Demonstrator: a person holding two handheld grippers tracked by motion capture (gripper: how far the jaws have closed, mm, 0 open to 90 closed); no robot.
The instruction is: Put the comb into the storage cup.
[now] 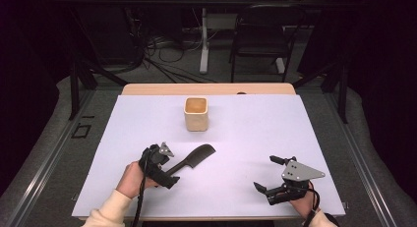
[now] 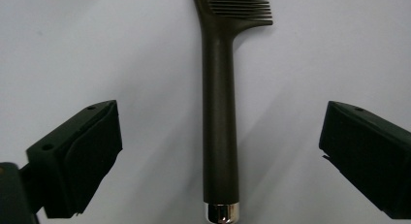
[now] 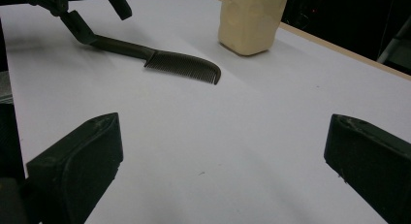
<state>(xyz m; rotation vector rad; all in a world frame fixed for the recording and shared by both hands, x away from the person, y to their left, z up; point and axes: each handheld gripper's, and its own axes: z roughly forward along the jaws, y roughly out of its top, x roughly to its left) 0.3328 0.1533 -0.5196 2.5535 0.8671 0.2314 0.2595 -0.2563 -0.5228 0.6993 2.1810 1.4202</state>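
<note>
A dark comb (image 1: 194, 159) lies flat on the white table cover (image 1: 255, 133), left of centre, its teeth pointing toward the far right. My left gripper (image 1: 169, 167) is open around the comb's handle (image 2: 220, 122), and both pads stand well clear of it. In the right gripper view the comb (image 3: 160, 59) lies at the upper left with the left gripper (image 3: 72, 10) at its handle end. My right gripper (image 1: 264, 173) rests open near the front right edge, with nothing between its jaws (image 3: 223, 122). A cream square cup (image 1: 196, 114) stands upright behind the comb.
A wooden table edge (image 1: 206, 89) shows beyond the white cover. Behind the table, a dark chair (image 1: 260, 35), a white table leg (image 1: 204, 45) and cables stand on the floor. Bare cover lies between the two grippers.
</note>
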